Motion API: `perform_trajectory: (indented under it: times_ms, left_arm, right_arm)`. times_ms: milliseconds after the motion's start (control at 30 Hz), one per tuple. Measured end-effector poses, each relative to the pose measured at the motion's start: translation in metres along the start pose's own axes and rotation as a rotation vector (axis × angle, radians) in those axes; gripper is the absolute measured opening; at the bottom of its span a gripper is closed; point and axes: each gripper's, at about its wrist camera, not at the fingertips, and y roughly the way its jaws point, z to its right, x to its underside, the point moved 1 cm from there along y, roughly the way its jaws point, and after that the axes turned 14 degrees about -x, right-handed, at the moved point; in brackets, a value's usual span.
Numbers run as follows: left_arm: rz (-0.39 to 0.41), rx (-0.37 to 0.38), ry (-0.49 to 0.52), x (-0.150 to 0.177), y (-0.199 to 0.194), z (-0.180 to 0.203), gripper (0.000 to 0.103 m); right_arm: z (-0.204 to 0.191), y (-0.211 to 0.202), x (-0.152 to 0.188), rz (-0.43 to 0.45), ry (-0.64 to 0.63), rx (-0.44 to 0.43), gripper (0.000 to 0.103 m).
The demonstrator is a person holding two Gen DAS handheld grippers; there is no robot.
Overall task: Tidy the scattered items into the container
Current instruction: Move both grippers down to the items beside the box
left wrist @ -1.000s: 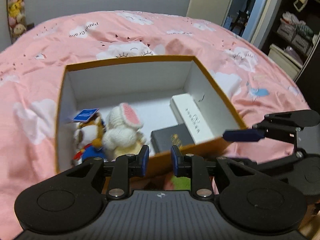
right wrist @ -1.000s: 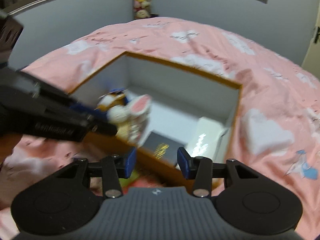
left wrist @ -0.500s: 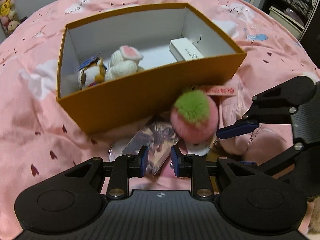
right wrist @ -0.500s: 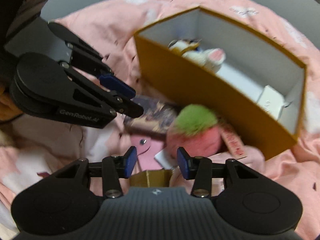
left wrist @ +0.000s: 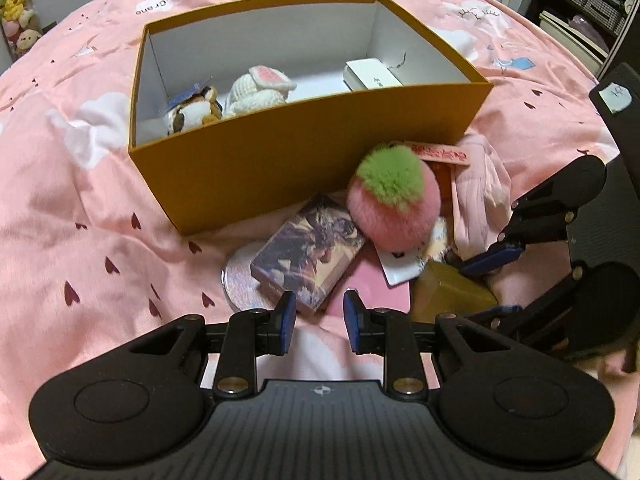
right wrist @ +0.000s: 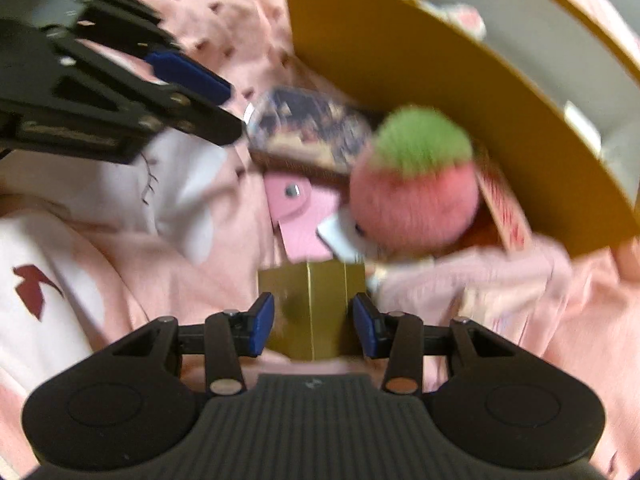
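Both grippers dropped from orange cardboard box (left wrist: 304, 152) to clutter on bed near it. Left gripper (left wrist: 319, 316) jaws just widening, released, nearing picture-printed card box (left wrist: 308, 252). Right gripper (right wrist: 313, 320) jaws released, straddling gold carton (right wrist: 312, 304), ready to grasp.

Right wrist view: motion blur throughout, so print on the picture box (right wrist: 308, 132) and the red tag (right wrist: 506, 208) is unreadable; orange box (right wrist: 460, 92) cut off by top and right edges, contents reduced to smears. Left wrist view: near wall of the box hides lower halves of both plush toys (left wrist: 196, 110) and part of the white case (left wrist: 372, 74). Strawberry pom-pom (left wrist: 394, 200) covers most of the white card (left wrist: 400, 268); gold box (left wrist: 452, 292) partly behind the right tongs (left wrist: 494, 284).
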Motion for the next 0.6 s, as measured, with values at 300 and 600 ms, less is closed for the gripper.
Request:
perform_trajectory:
  times_ms: [300,600]
  left_arm:
    - [-0.013,0.006,-0.018,0.004,0.000,-0.003,0.035]
    - [-0.074,0.032,-0.164,0.003,0.017,-0.027,0.037]
  right_arm:
    - [0.008,0.010,-0.003,0.042,0.055,-0.018,0.063]
    - [0.008,0.025,-0.012,0.037,0.032,-0.035,0.068]
